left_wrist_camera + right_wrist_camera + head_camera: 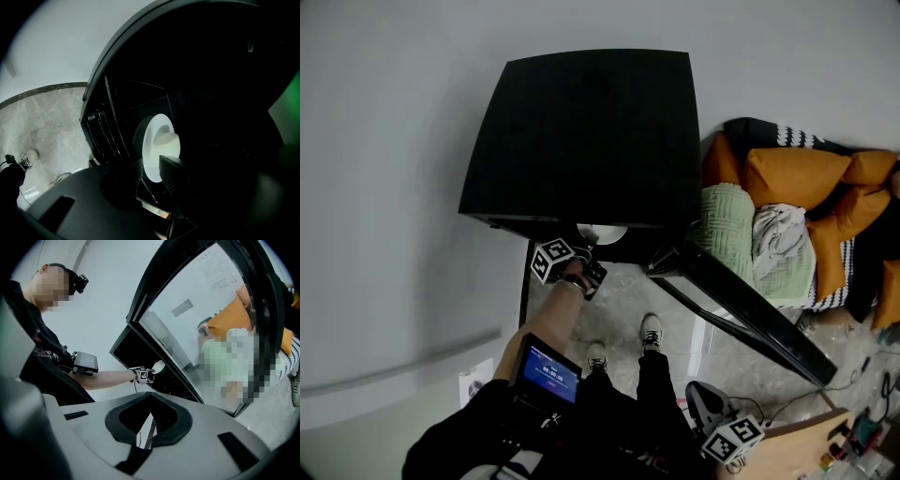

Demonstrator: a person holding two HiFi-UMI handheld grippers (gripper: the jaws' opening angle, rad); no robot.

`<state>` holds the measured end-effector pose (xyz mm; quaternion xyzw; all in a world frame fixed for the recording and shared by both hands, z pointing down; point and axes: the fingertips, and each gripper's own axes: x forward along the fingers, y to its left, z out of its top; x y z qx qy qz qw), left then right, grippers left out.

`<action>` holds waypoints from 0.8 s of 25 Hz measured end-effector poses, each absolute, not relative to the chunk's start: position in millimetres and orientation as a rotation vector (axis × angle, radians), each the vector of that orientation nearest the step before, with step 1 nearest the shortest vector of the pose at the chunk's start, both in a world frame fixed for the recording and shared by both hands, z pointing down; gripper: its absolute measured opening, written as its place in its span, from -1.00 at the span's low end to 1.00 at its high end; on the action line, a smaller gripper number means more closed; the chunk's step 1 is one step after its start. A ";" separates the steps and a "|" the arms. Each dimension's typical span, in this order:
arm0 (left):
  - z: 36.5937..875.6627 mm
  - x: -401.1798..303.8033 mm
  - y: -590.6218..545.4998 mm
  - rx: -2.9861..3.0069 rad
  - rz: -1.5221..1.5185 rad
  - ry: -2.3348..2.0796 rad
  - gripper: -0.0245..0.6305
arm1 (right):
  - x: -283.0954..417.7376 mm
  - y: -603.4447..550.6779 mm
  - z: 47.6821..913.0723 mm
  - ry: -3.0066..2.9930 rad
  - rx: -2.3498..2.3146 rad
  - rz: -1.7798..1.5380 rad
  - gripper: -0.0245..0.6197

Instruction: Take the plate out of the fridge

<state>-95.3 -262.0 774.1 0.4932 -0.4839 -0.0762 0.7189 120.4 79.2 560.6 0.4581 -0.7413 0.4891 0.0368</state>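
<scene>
The plate [157, 140] is white and round, with a raised lump at its middle, bright against the dark inside of the fridge [581, 131]. It sits at the front of the open fridge, beside thin clear panels

The left gripper view alone shows the grip: the left gripper [151, 172] has its jaws spread, with the plate's near rim in the gap between them; I see no pinch on it. It also shows the pale stone floor [42, 122] outside the fridge

The head view shows the fridge from above, so only a sliver of the plate peeks out under its top edge. This view gives the layout: the door [741, 309] is swung wide to the right, and orange cushions [797, 178] and a green blanket [727, 234] lie behind it

The right gripper view sees the reach from the side, the forearm stretched to the fridge and the plate just past the left gripper. The right gripper [146, 426] is held well back from the fridge, its jaws pressed together on nothing
</scene>
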 end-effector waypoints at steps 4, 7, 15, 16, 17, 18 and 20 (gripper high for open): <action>777.4 -95.4 -268.2 1.085 -0.145 -1.092 -0.63 | 125.3 79.5 563.7 -2.269 1.416 1.513 -0.91; 780.8 -97.5 -267.3 1.083 -0.128 -1.106 -0.80 | 128.2 79.7 565.0 -2.260 1.420 1.524 -0.91; 781.7 -99.3 -253.7 1.104 -0.172 -1.084 -0.82 | 124.7 75.3 568.6 -2.266 1.394 1.531 -0.91; 781.6 -100.4 -248.2 1.102 -0.177 -1.080 -0.82 | 122.9 74.5 569.0 -2.269 1.386 1.531 -0.91; 781.4 -101.6 -242.4 1.100 -0.183 -1.077 -0.82 | 121.2 73.8 569.4 -2.271 1.377 1.531 -0.91; 780.9 -102.7 -236.8 1.101 -0.189 -1.074 -0.83 | 119.6 73.2 569.7 -2.272 1.368 1.530 -0.91; 779.8 -104.6 -227.7 1.108 -0.198 -1.070 -0.83 | 116.7 72.1 570.0 -2.276 1.353 1.528 -0.91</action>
